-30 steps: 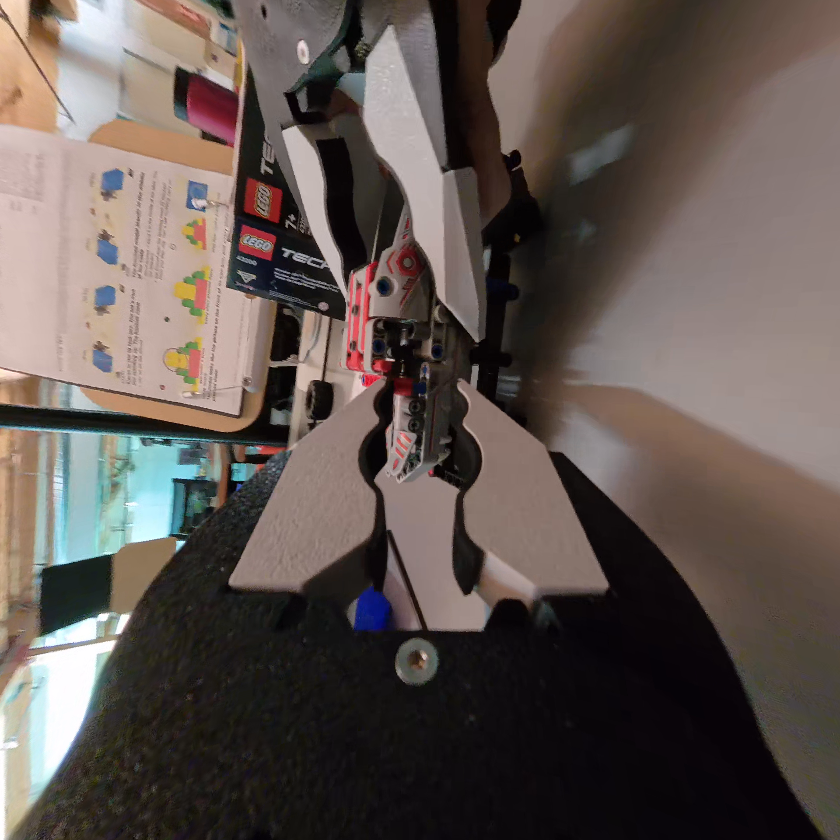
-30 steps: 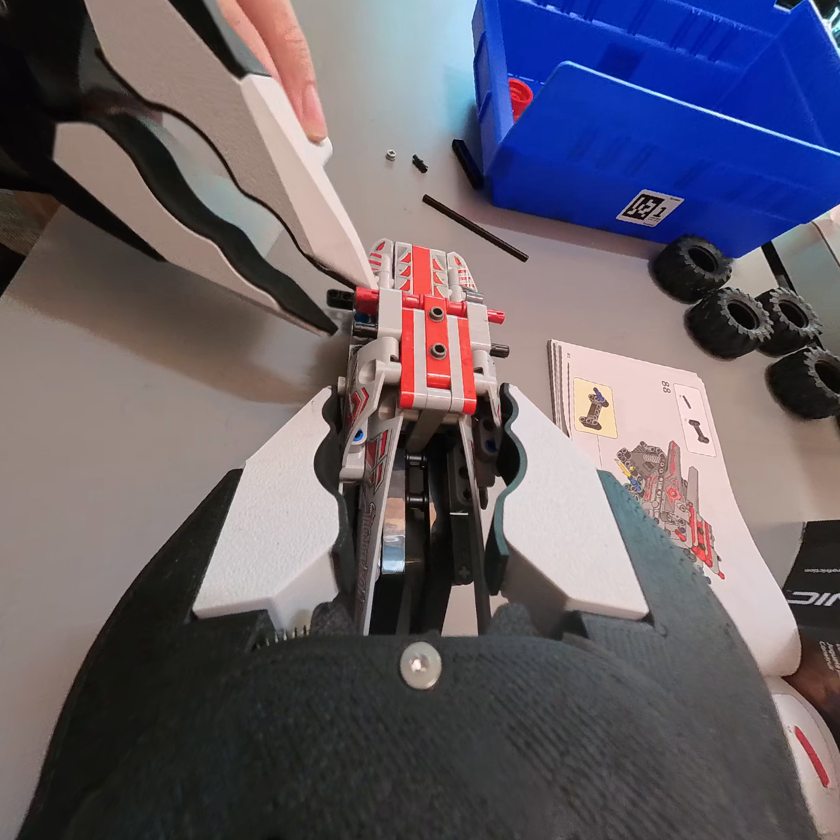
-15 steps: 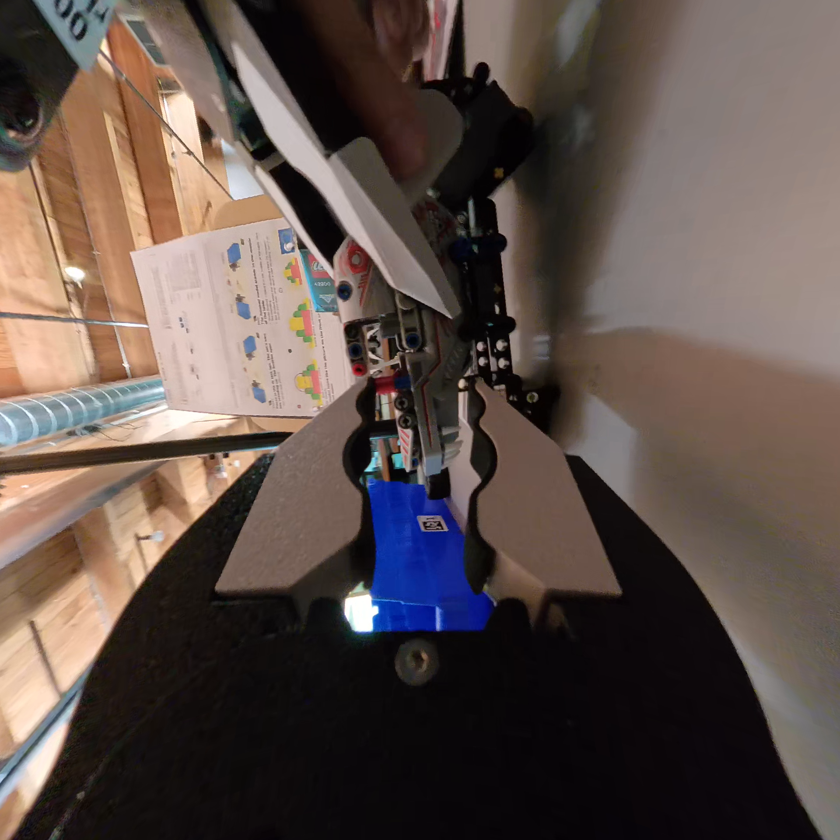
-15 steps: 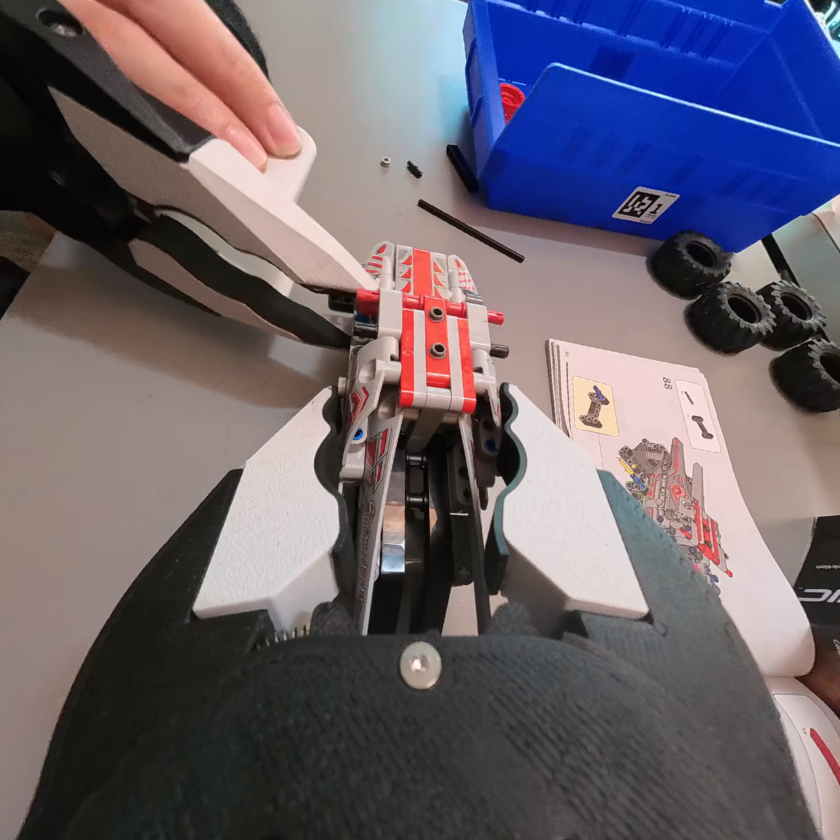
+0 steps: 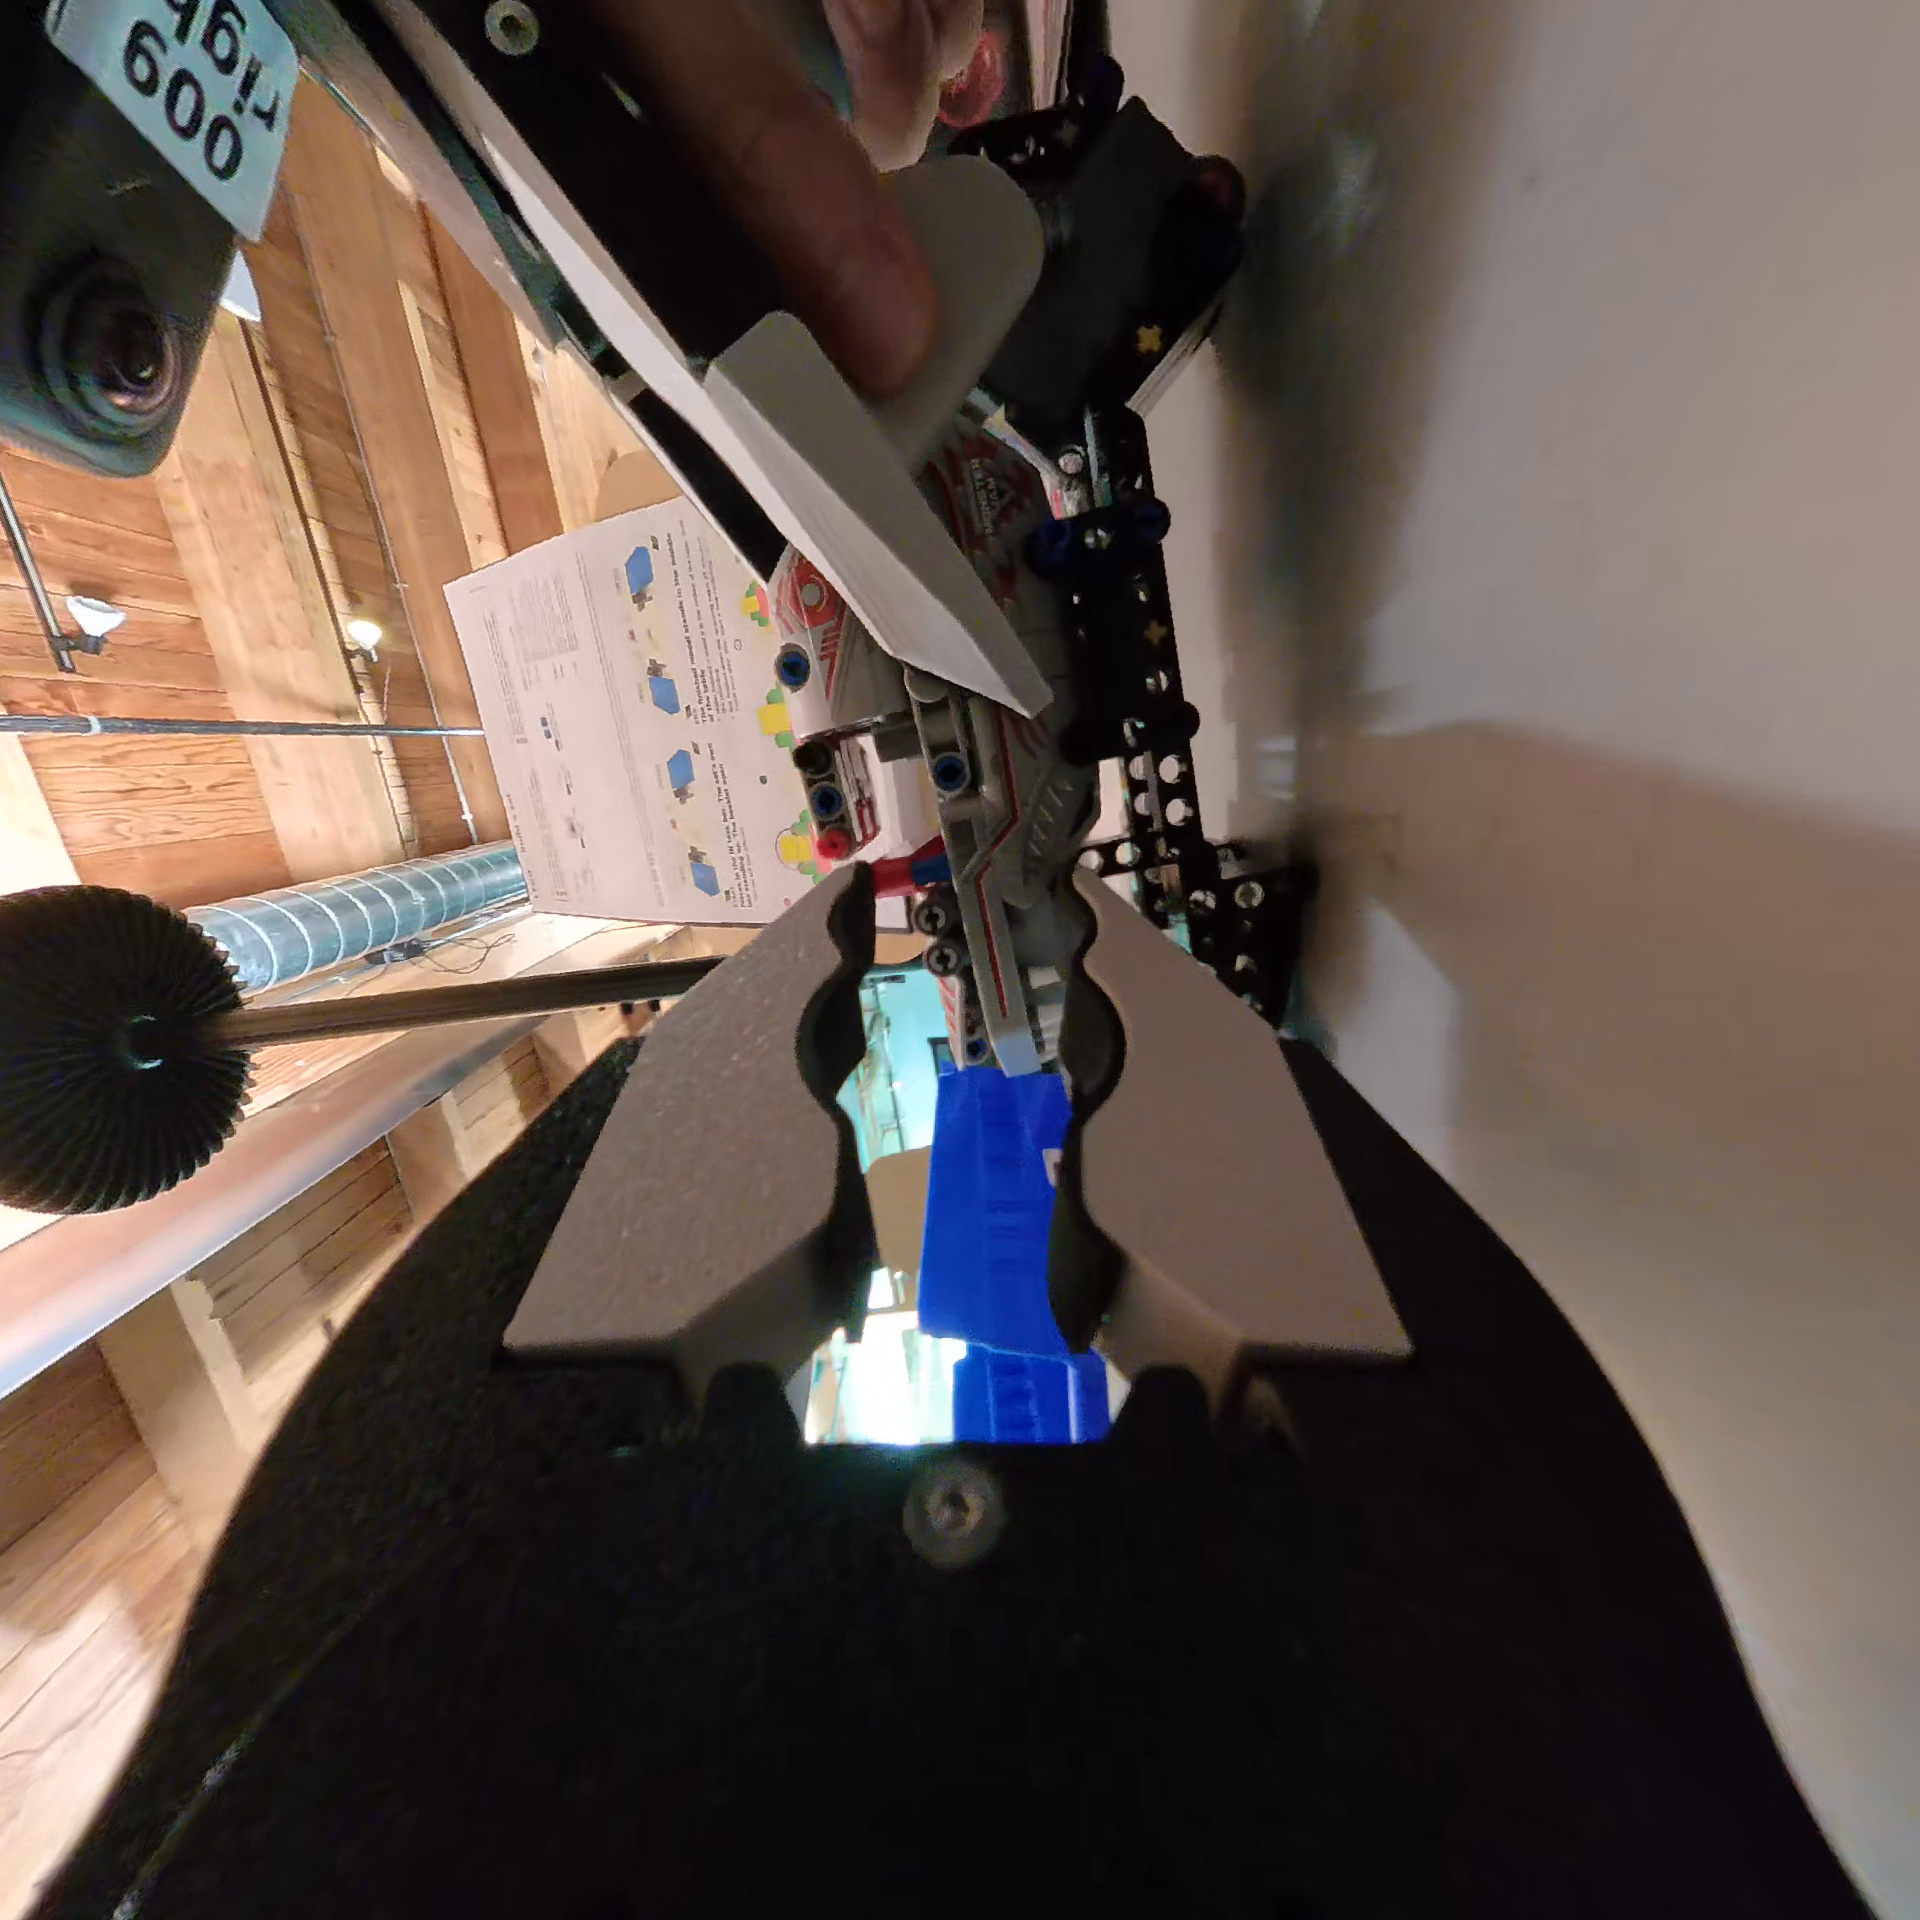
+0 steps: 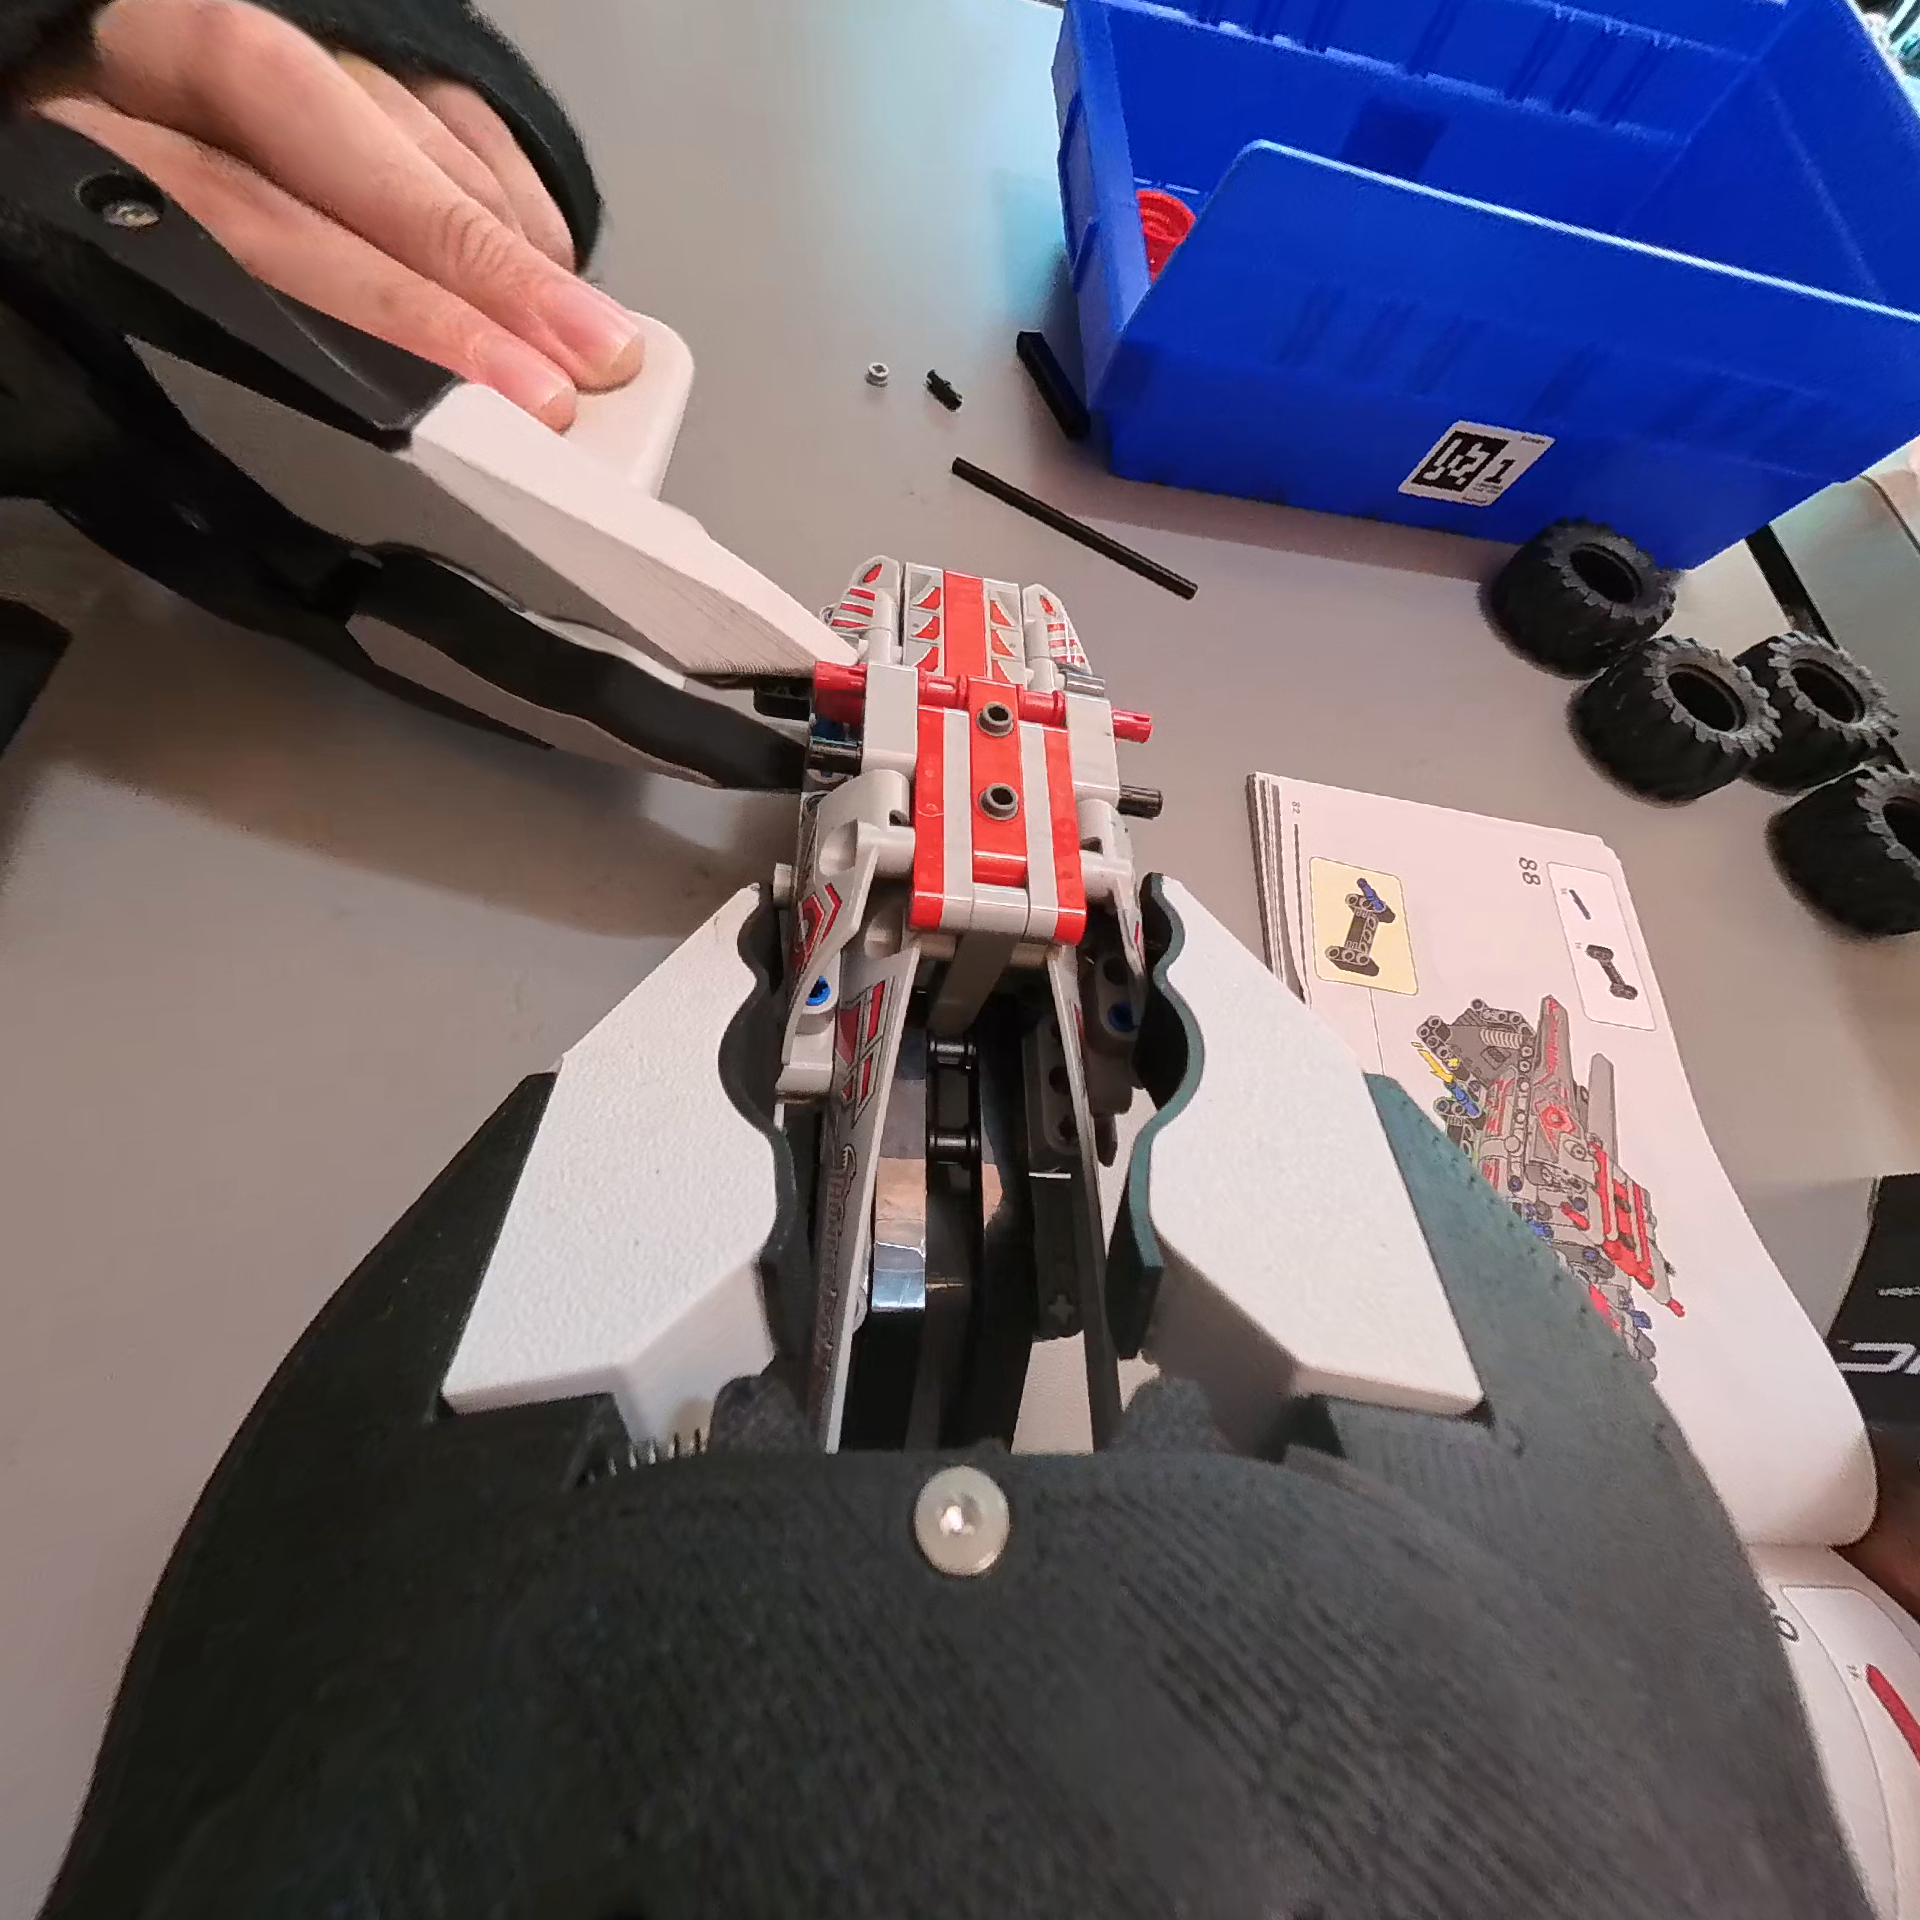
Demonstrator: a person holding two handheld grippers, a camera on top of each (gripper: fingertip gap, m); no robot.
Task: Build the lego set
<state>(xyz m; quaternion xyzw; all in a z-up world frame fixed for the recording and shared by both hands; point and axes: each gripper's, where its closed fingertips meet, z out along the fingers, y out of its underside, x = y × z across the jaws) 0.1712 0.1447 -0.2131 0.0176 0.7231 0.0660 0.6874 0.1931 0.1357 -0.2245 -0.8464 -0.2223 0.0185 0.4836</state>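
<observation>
The lego model (image 6: 987, 821), a red, white and grey vehicle body, lies lengthwise on the grey table. My right gripper (image 6: 961, 914) is shut on its rear sides. My left gripper (image 6: 805, 701) reaches in from the upper left with a hand on it. Its two tips press on the red and black pins on the model's left edge. In the left wrist view the left gripper (image 5: 971, 904) has the model's (image 5: 987, 831) side panel and red pin between its fingers, both touching. The right gripper's white finger (image 5: 883, 540) shows above it.
A blue bin (image 6: 1455, 343) stands at the back right, with several black tyres (image 6: 1673, 717) beside it. An open instruction booklet (image 6: 1475, 1039) lies to the right. A black axle (image 6: 1070, 525), a small black pin (image 6: 942, 387) and a grey bush (image 6: 878, 374) lie behind the model.
The left gripper has rolled and dropped flatter towards the table, with its tips staying at the model's left edge. The right gripper and the model have not moved.
</observation>
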